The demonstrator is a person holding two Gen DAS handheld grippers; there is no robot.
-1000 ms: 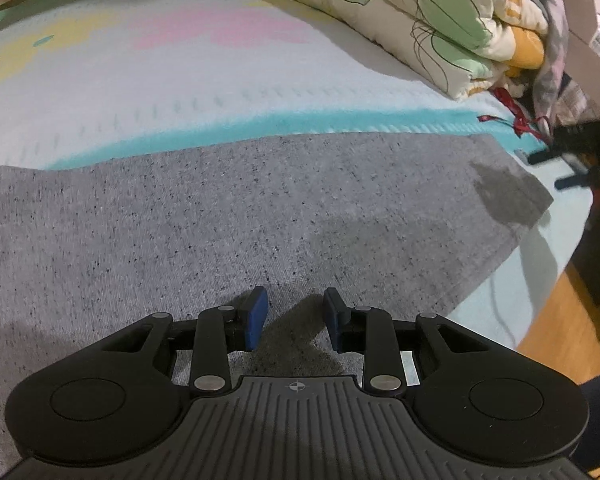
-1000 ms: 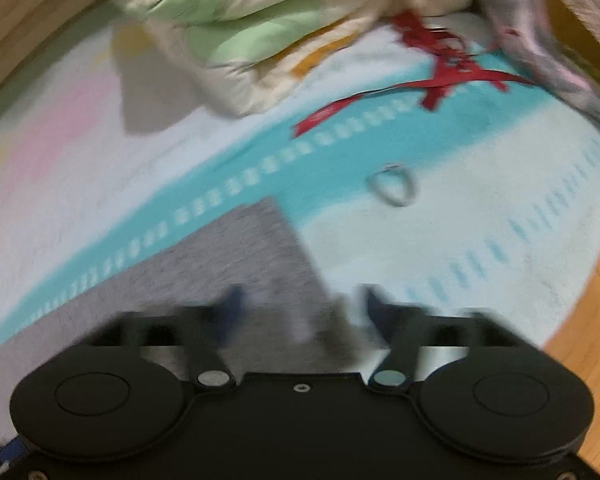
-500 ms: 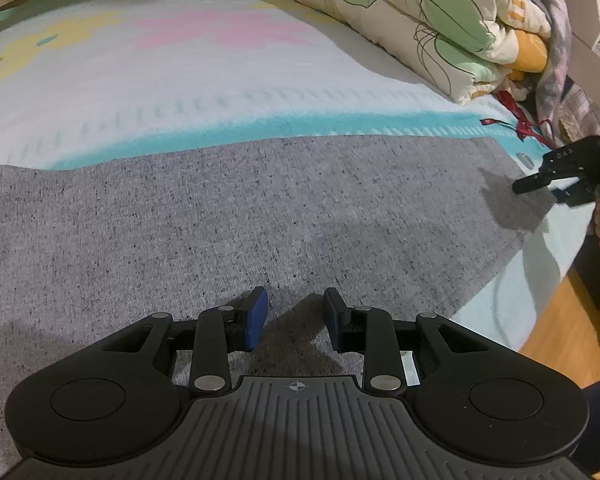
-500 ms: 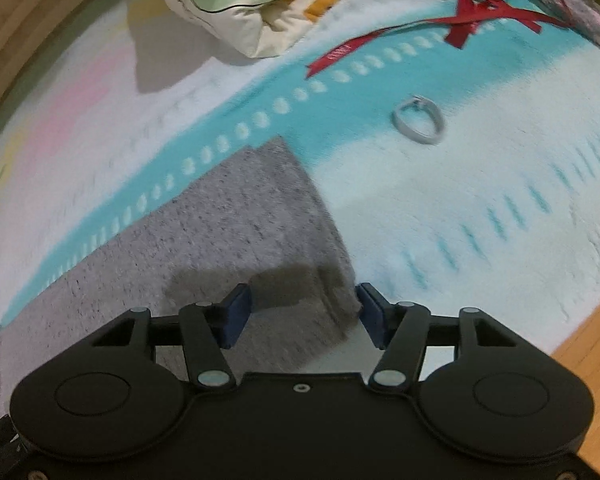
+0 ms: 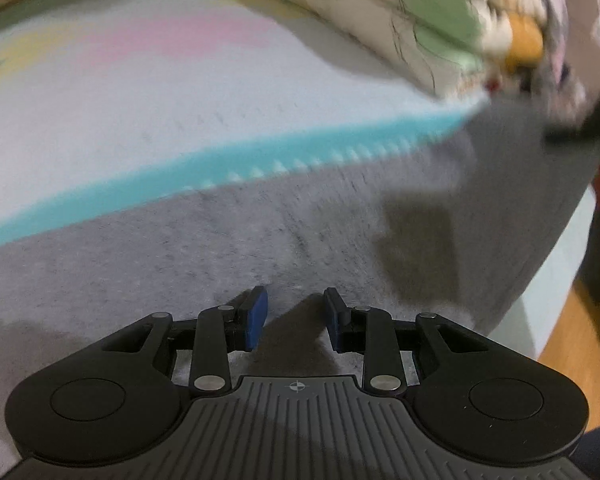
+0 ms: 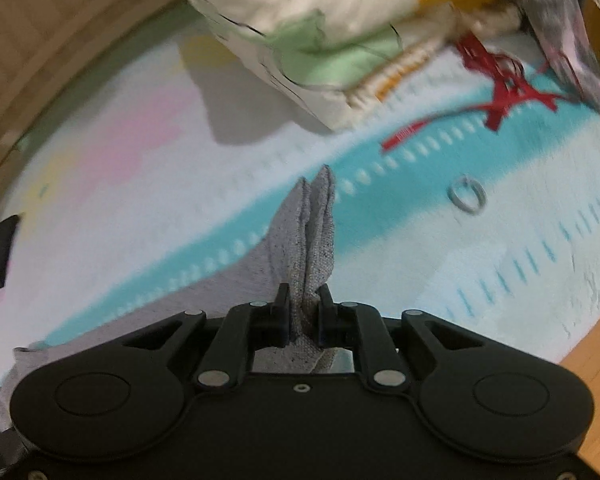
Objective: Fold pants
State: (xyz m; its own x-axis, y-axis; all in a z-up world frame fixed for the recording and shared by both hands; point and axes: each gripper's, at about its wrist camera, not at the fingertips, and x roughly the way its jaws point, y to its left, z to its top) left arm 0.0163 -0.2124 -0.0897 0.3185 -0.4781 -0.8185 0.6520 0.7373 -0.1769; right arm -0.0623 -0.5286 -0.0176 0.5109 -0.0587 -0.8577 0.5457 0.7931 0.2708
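The grey speckled pants (image 5: pixel 260 240) lie spread flat on a bed with a white, teal and pink cover. My left gripper (image 5: pixel 294 318) is open and empty, its blue-padded fingers low over the grey cloth. My right gripper (image 6: pixel 303 306) is shut on the end of the pants (image 6: pixel 314 236); the pinched cloth stands up in a narrow fold between the fingers, lifted off the bed. In the left wrist view the far right end of the pants (image 5: pixel 512 184) rises toward a dark blurred shape at the right edge.
A folded quilt (image 6: pixel 320 40) with green and yellow print lies at the back of the bed. A red ribbon (image 6: pixel 500 92) and a small grey ring (image 6: pixel 466 196) lie on the teal stripe. The wooden floor (image 6: pixel 596 344) shows past the bed's right edge.
My right gripper closed on the pants' end and lifted it into an upright fold. The left gripper stayed open and shifted slightly; its view is now blurred.
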